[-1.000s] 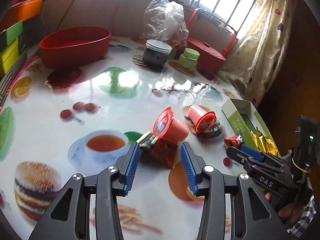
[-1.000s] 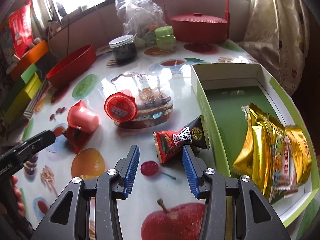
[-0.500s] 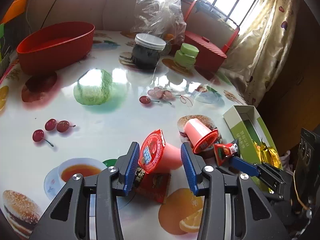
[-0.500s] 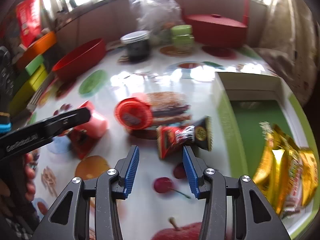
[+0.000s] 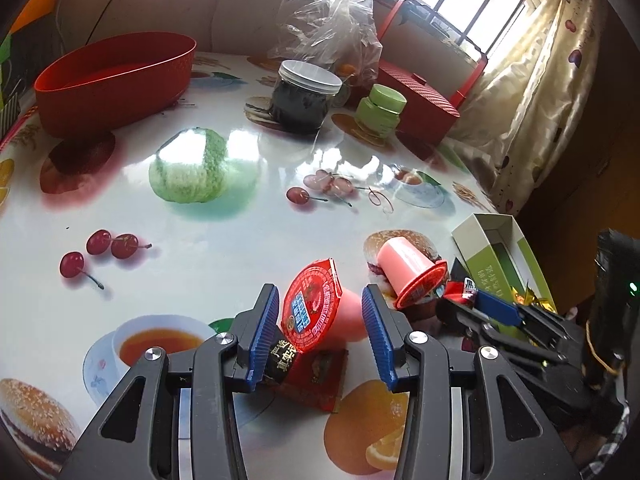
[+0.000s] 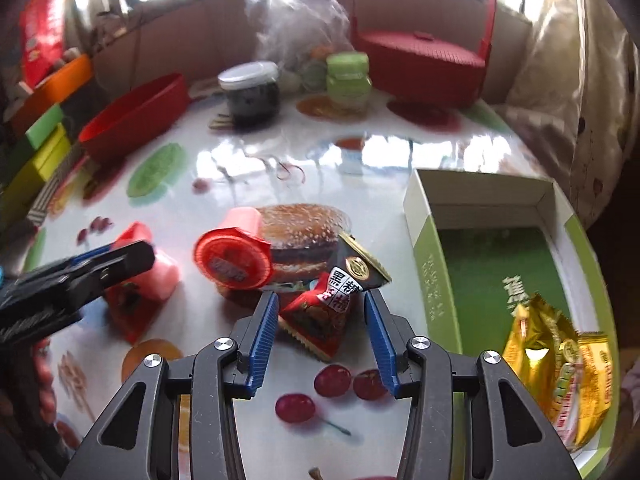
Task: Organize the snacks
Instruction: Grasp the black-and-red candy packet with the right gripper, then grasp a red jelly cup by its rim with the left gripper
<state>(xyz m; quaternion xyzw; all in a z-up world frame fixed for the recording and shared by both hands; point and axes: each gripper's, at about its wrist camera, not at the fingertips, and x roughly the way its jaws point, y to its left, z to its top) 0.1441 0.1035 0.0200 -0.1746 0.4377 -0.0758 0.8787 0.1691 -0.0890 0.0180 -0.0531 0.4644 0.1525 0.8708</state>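
My left gripper (image 5: pixel 320 320) is open, its blue pads on either side of a pink jelly cup (image 5: pixel 320 314) with a red foil lid, lying on its side on a red snack packet (image 5: pixel 312 372). A second pink jelly cup (image 5: pixel 412 270) lies to its right; it also shows in the right wrist view (image 6: pixel 234 250). My right gripper (image 6: pixel 320 320) is open around a red and black snack packet (image 6: pixel 328 308) on the table. The green box (image 6: pixel 496 248) at the right holds gold snack packets (image 6: pixel 560 360).
A red oval bowl (image 5: pixel 116 80), a dark jar (image 5: pixel 304 98), a green jar (image 5: pixel 380 110), a clear plastic bag (image 5: pixel 328 20) and a red lidded basket (image 5: pixel 420 96) stand at the far side. Coloured boxes (image 6: pixel 40 148) line the left edge.
Both grippers have moved forward. The left one now straddles the jelly cup, the right one straddles the red and black packet. Both stay open.
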